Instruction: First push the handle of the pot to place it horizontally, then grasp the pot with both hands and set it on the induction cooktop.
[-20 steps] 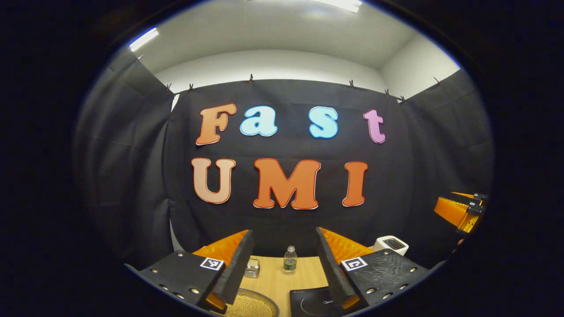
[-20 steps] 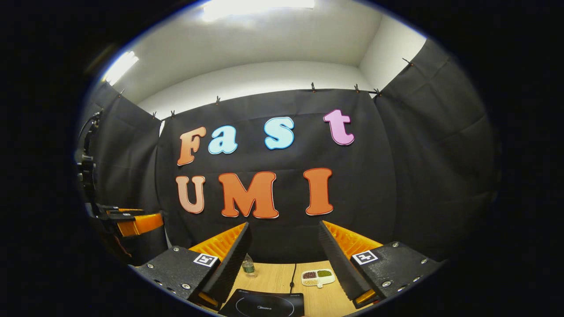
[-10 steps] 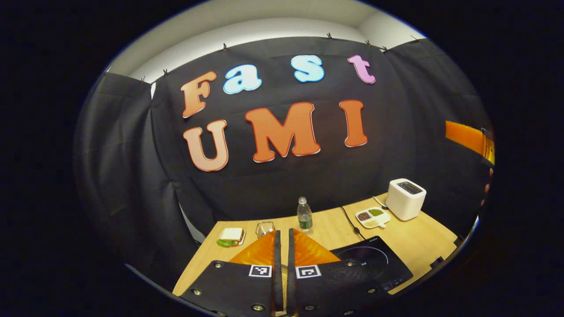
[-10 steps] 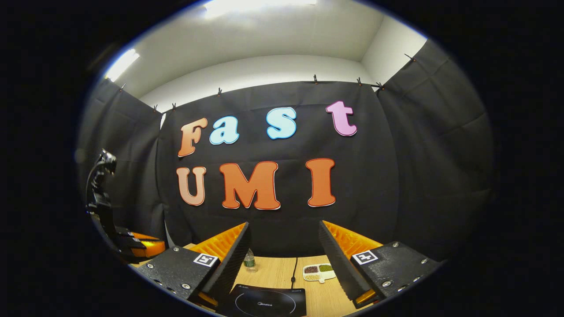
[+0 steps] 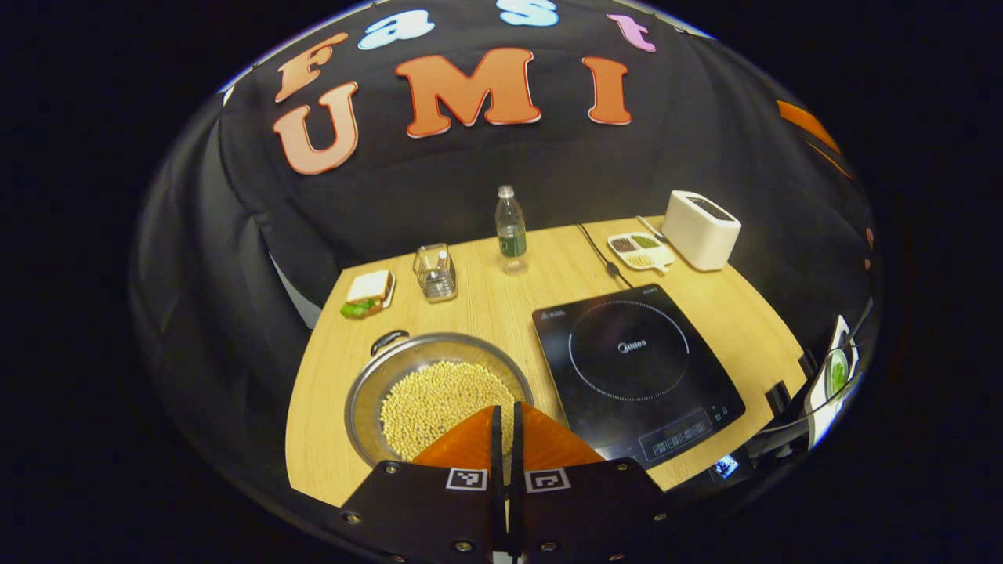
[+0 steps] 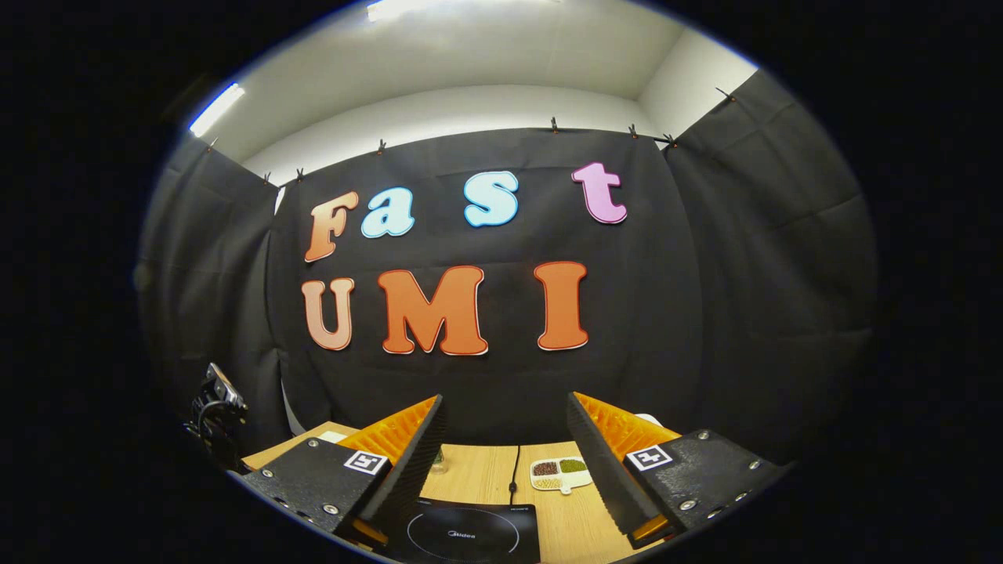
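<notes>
Hovering: left gripper (image 5: pixel 505 415) fingers together; pot (image 5: pixel 439 392) just beyond, beneath tips

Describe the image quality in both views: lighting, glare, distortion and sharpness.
Left gripper view: even light, sharp; the fisheye bows the table edge; soft sheen on the pot rim and the cooktop; the left gripper is shut. Right gripper view: ceiling lights glare white, the wall curves, the cooktop is dim; the right gripper is open.
</notes>
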Available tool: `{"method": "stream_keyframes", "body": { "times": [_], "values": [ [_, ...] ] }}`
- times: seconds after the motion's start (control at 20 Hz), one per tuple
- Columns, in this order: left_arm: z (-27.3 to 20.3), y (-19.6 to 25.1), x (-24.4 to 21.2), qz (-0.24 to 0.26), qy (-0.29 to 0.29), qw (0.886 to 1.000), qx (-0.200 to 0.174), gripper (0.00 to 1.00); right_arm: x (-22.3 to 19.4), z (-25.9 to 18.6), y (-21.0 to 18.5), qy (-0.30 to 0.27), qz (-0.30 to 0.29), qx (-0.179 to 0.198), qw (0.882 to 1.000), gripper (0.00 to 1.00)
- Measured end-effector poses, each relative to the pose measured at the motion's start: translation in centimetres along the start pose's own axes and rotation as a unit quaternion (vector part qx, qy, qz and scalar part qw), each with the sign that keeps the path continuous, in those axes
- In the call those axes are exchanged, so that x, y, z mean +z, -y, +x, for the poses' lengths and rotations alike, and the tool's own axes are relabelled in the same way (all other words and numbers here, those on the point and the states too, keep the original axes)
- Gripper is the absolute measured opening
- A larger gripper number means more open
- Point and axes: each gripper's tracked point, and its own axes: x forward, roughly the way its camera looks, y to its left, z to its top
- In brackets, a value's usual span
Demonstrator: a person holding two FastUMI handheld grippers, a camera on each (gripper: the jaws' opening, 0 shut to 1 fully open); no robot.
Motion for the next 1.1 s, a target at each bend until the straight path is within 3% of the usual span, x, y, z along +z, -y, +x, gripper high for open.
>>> {"method": "stream_keyframes", "body": {
  "times": [0.2,0.6,0.85,1.1],
  "values": [
    [0.7,-0.9,-6.7,0.015,-0.082,0.996,-0.024,0.03,-1.1,0.1,0.2,-0.01,-0.003,-0.009,1.0,0.95],
    [1.0,-3.8,-14.6,0.061,-0.192,0.979,-0.035,0.03,-2.4,0.2,-0.3,-0.025,-0.014,-0.019,0.999,0.95],
    [2.6,-6.0,-18.9,0.083,-0.239,0.967,-0.033,0.03,-3.2,0.1,-1.2,-0.035,-0.025,-0.02,0.999,0.95],
    [4.6,-7.0,-20.4,0.111,-0.257,0.959,-0.045,0.03,-3.9,-0.1,-2.3,-0.044,-0.034,-0.02,0.998,0.95]
  ]
}}
